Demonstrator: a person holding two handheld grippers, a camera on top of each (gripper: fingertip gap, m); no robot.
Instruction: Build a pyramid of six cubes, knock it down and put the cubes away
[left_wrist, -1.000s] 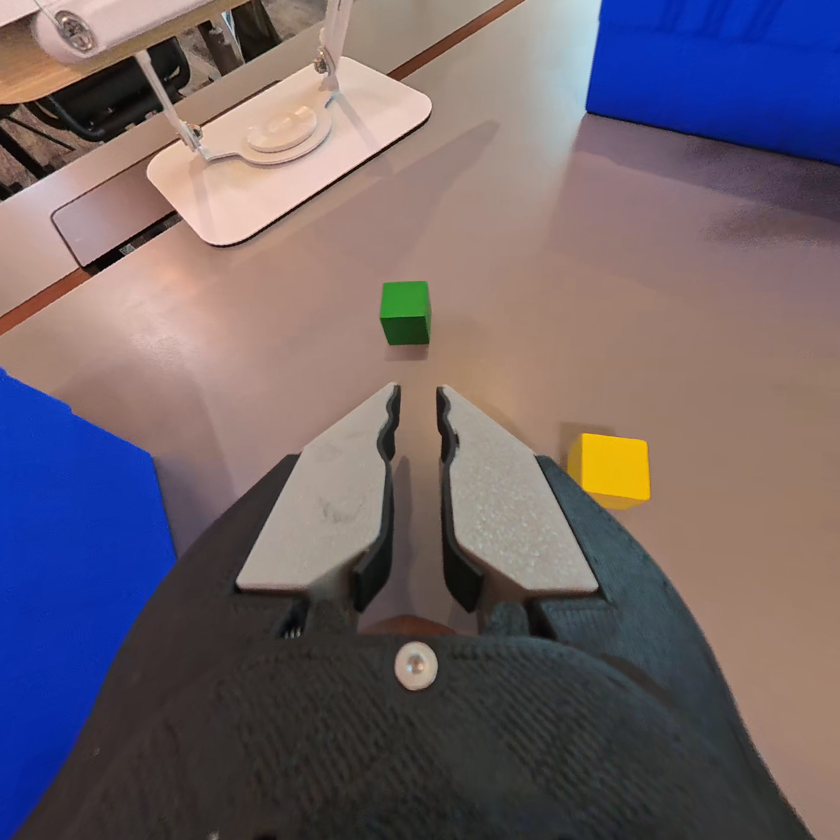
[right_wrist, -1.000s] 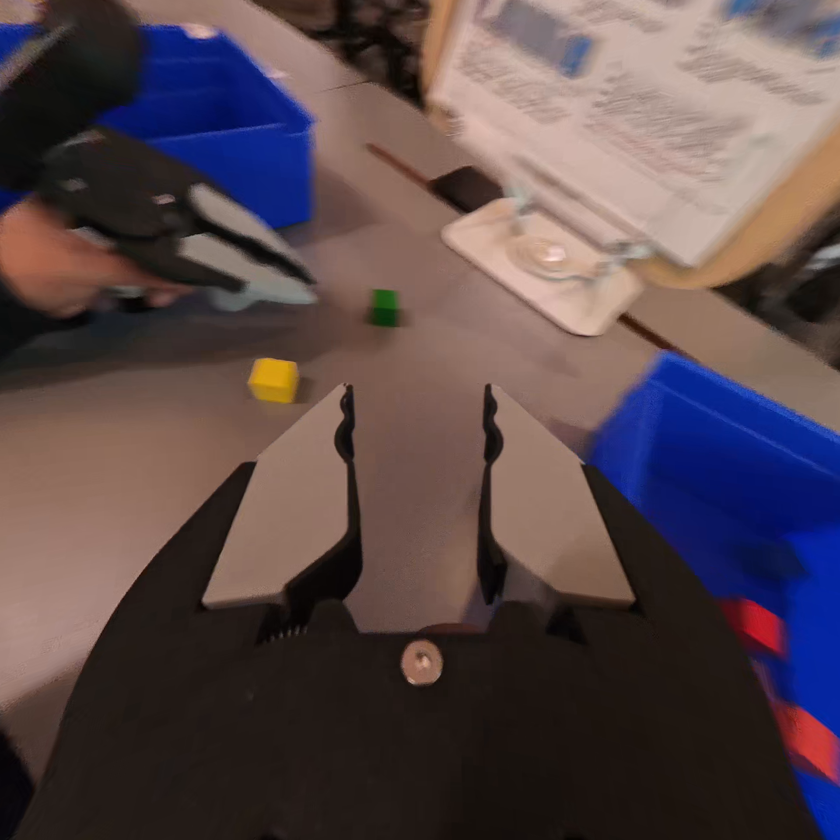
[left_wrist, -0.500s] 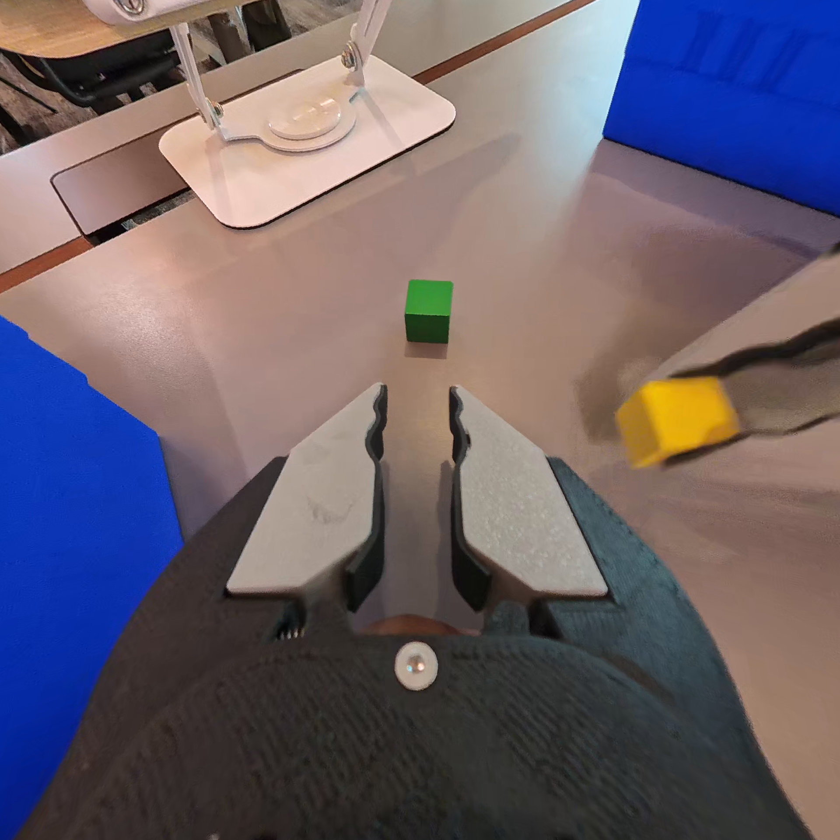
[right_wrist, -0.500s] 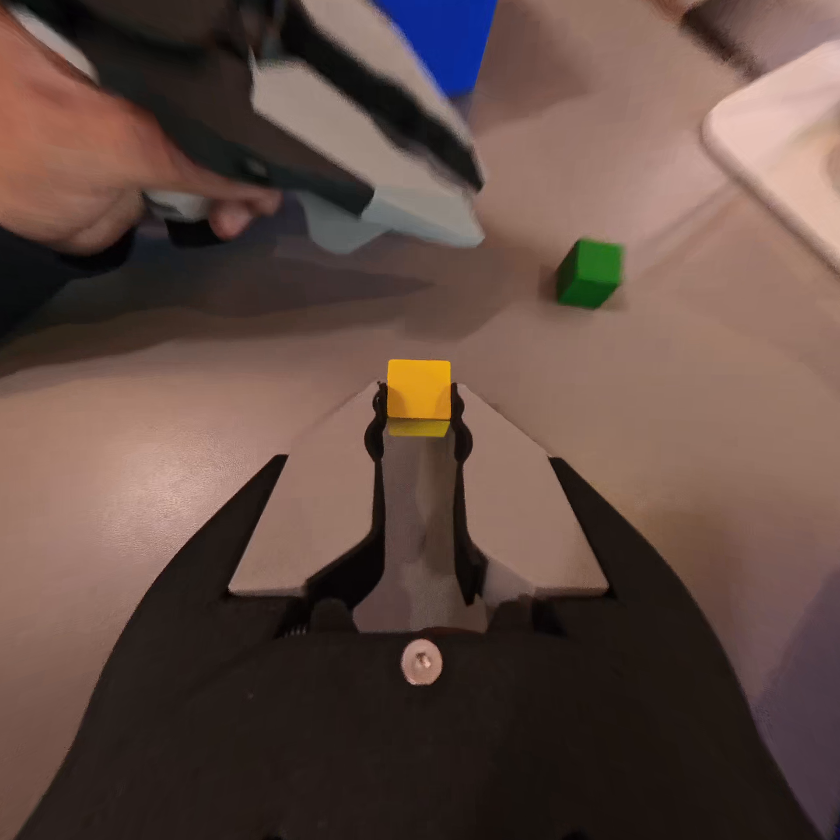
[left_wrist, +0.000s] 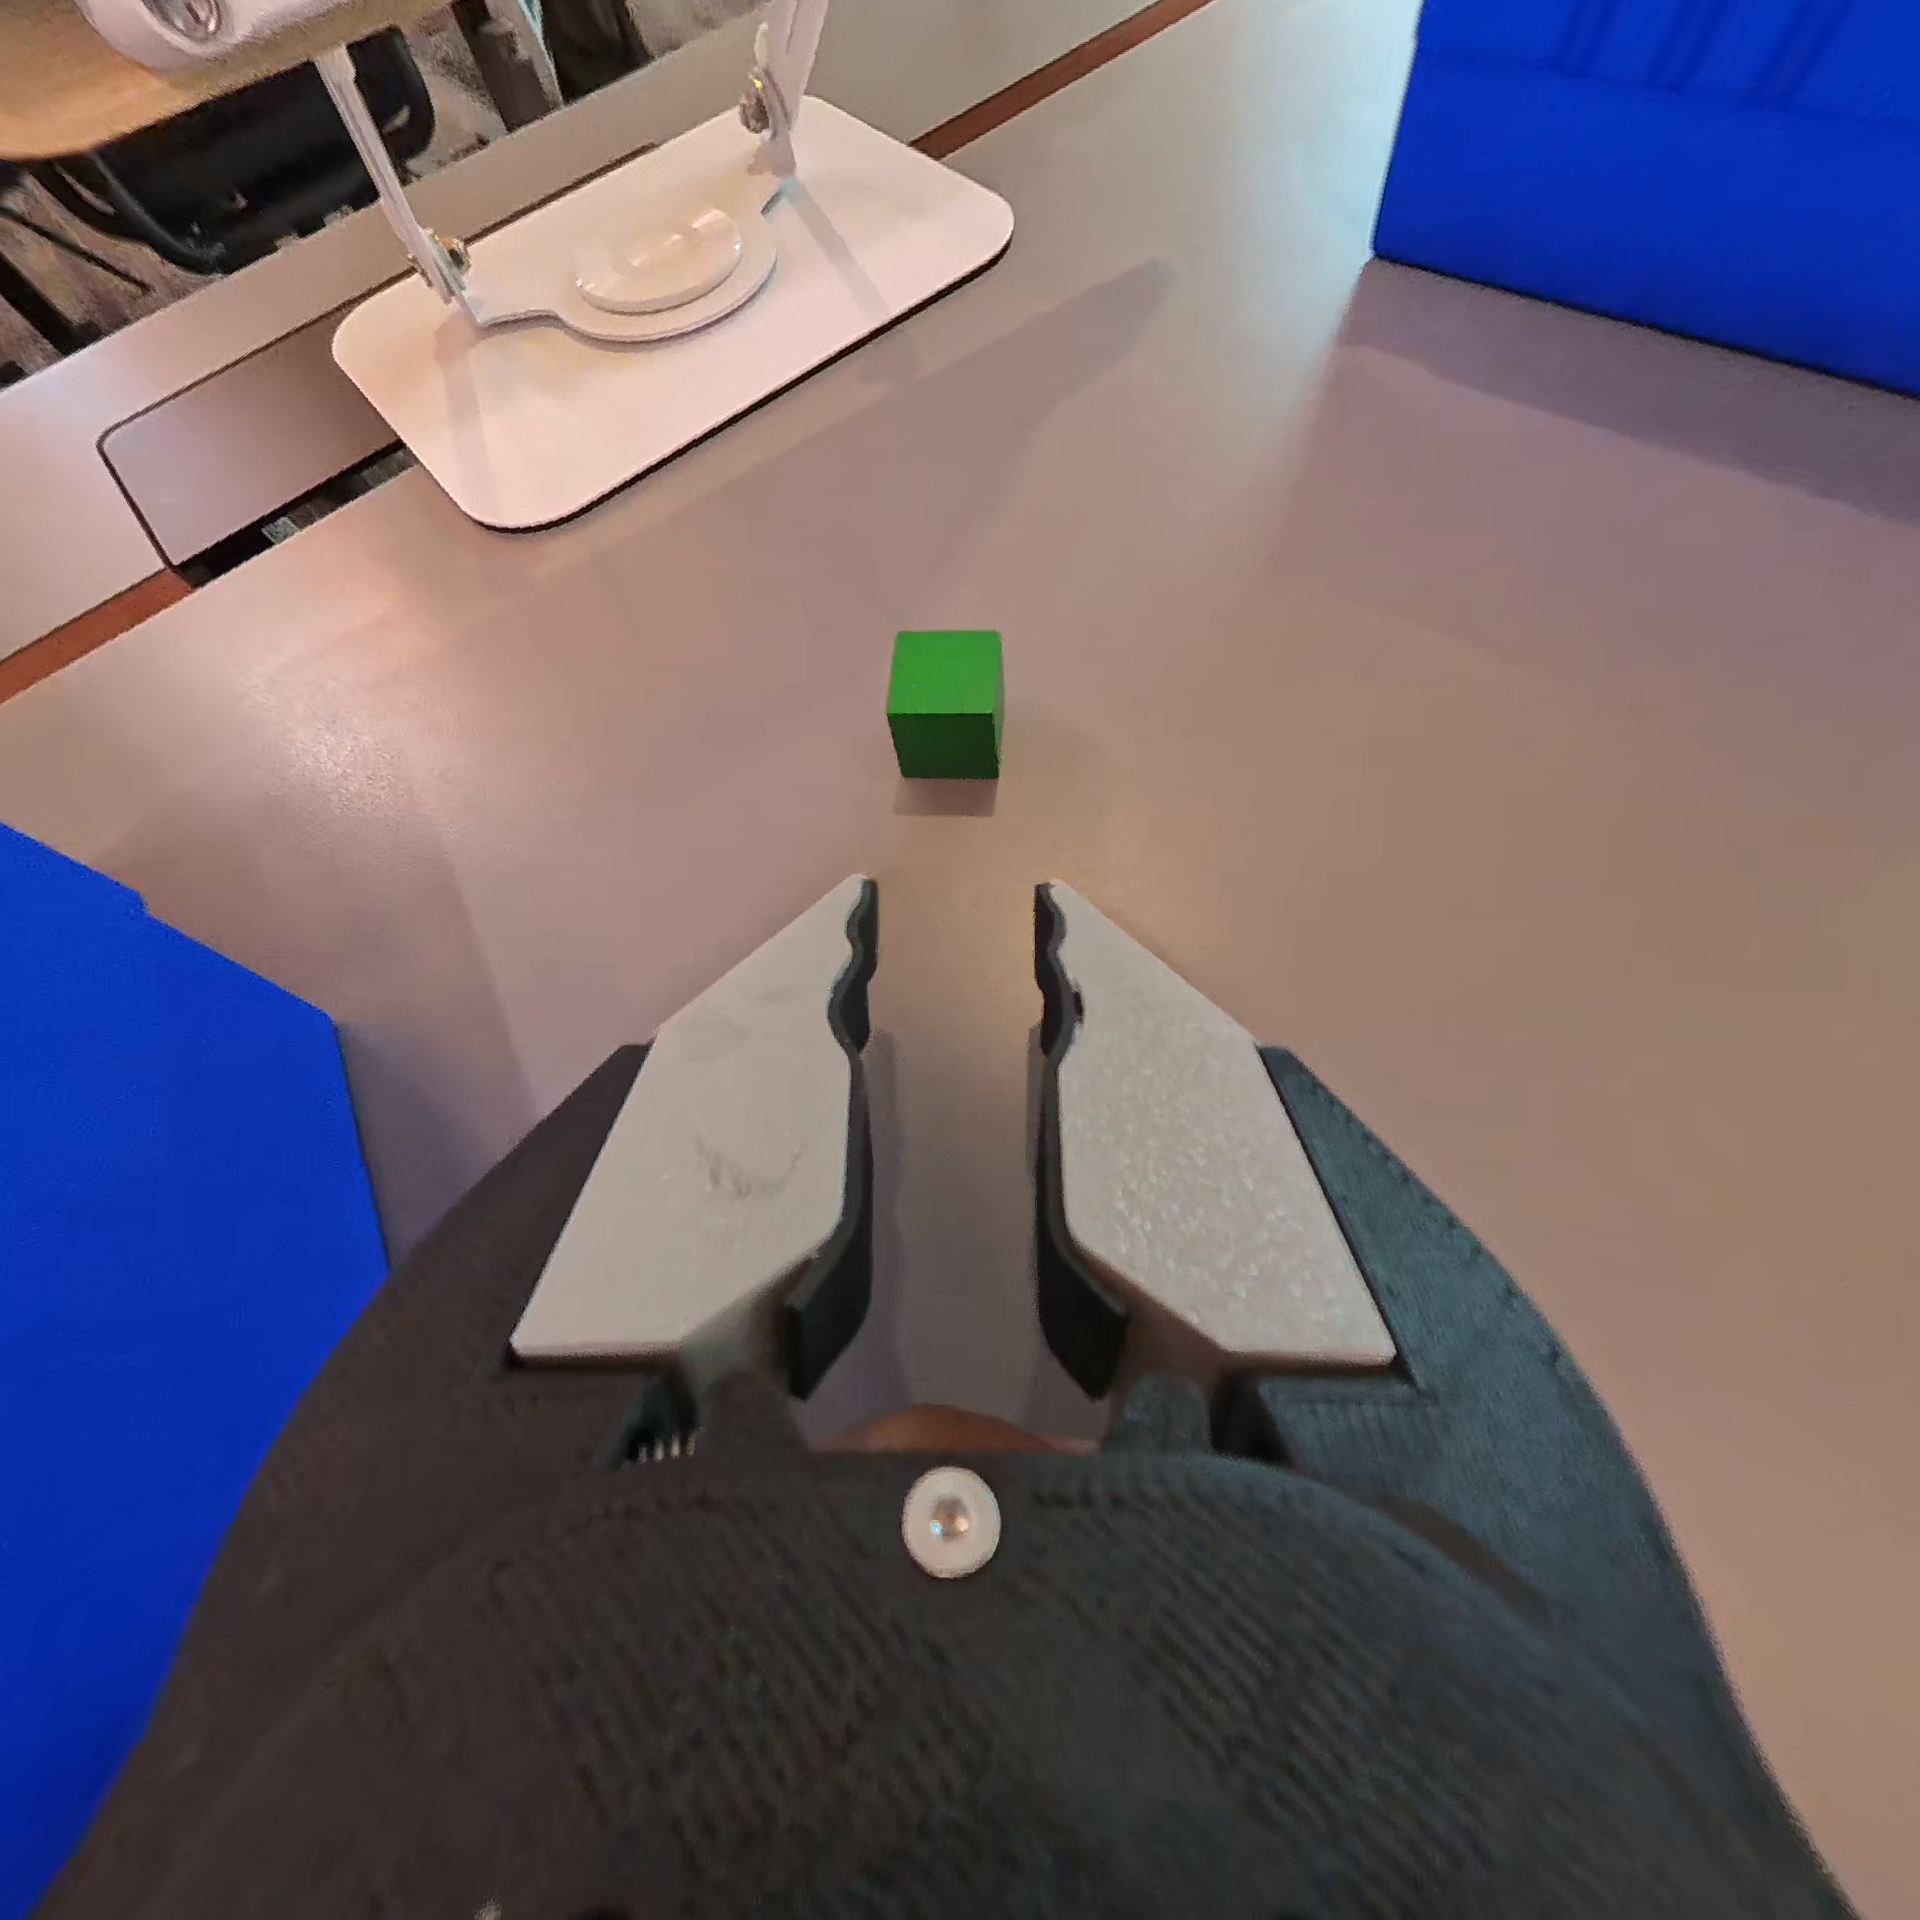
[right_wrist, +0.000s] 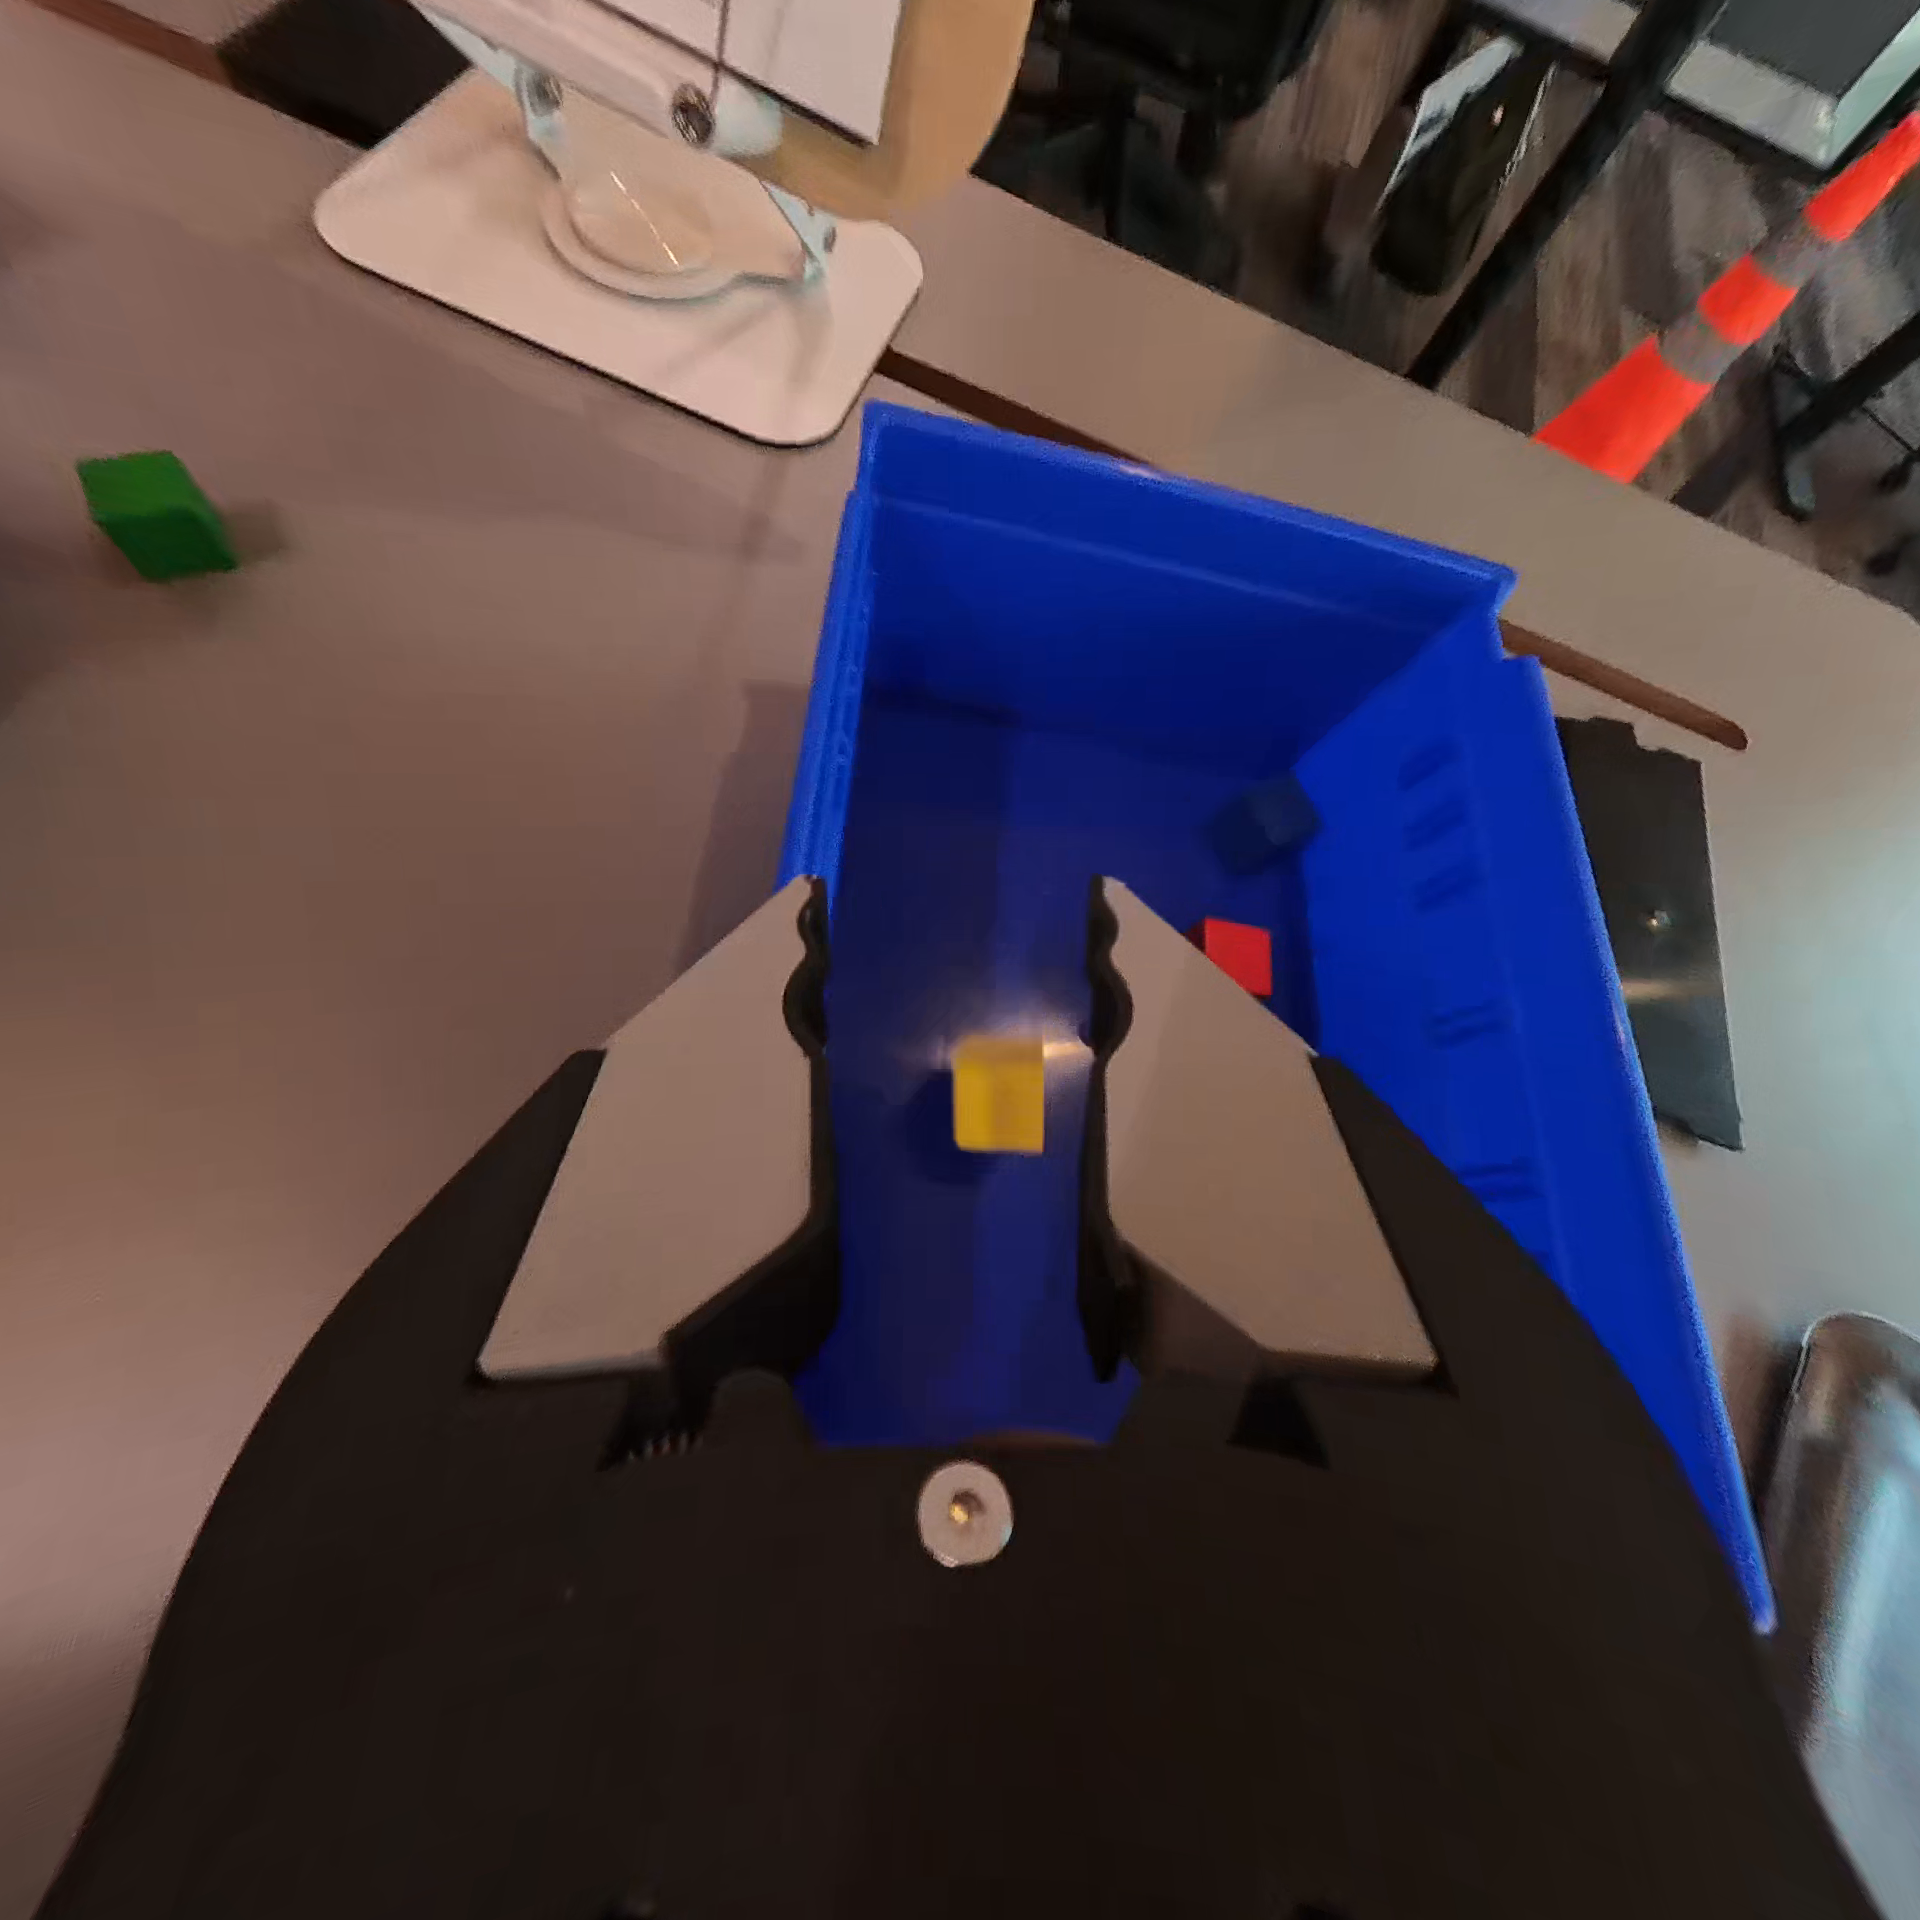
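A green cube (left_wrist: 945, 704) sits alone on the grey table, straight ahead of my left gripper (left_wrist: 954, 902), which is open and empty a short way behind it. The green cube also shows at the far left of the right wrist view (right_wrist: 156, 513). My right gripper (right_wrist: 956, 906) is open above a blue bin (right_wrist: 1143, 582). A yellow cube (right_wrist: 997, 1094) lies loose between and below the fingers, inside the bin. A red cube (right_wrist: 1238, 953) and a dark blue cube (right_wrist: 1262, 821) lie on the bin floor by its right wall.
A white stand base (left_wrist: 665, 322) sits at the table's far edge, also in the right wrist view (right_wrist: 623, 301). A second blue bin (left_wrist: 156, 1195) is close on my left; the first bin (left_wrist: 1662, 177) stands far right. An orange cone (right_wrist: 1714, 312) is beyond the table. It is some 5 centimetres from my left tips to the green cube (left_wrist: 945, 704). Look for it in the right wrist view (right_wrist: 105, 494) too.
My right gripper carried the yellow cube from the table to over the blue bin and opened, letting it go. My left gripper opened wider and edged toward the green cube.
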